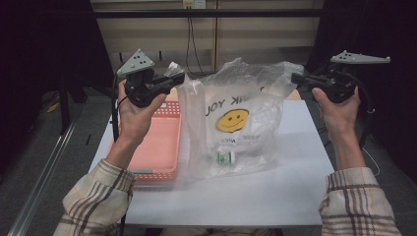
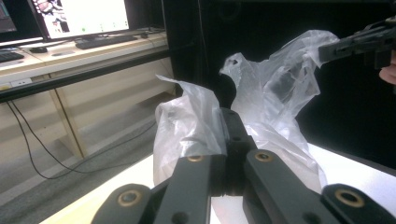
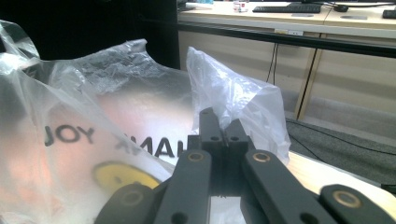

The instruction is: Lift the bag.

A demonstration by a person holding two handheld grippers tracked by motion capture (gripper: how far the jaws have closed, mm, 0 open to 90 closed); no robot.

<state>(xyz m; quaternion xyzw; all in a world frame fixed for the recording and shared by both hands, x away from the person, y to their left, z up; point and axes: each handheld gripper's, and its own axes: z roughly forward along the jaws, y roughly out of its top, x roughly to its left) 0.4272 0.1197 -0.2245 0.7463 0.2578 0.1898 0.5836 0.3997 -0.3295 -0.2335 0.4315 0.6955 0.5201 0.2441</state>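
I'm holding a clear plastic bag point(image 1: 236, 118) up off the white surface point(image 1: 275, 191), one handle in each gripper. My left gripper point(image 1: 176, 78) is clamped tight on the bag's left handle point(image 2: 187, 121), jaws closed with the film bunched between them and spilling over the left jaw. My right gripper point(image 1: 296, 78) is likewise closed on the right handle point(image 3: 233, 98), jaws together with the plastic rising just past the tips. Both hands are raised at about the same height, left hand point(image 1: 135, 110) over the pink basket point(image 1: 164, 147), right hand point(image 1: 339, 110) near the surface's right edge.

Bag hangs stretched between the two grippers, mouth up, its bottom resting on the surface at centre. Printed side shows a yellow smiley face point(image 1: 232, 120) and black lettering reading mirrored from the high view. Inside at the bottom lies a small round white and green thing point(image 1: 225, 157), maybe a cap or a small roll, too small to tell.

Pink basket sits on the surface's left side, touching or just beside the bag's left edge. In the left gripper view my right gripper shows top right, on the far handle. Background: wooden desk with monitors point(image 2: 79, 16) and a keyboard point(image 3: 287, 8), cables on the wall.
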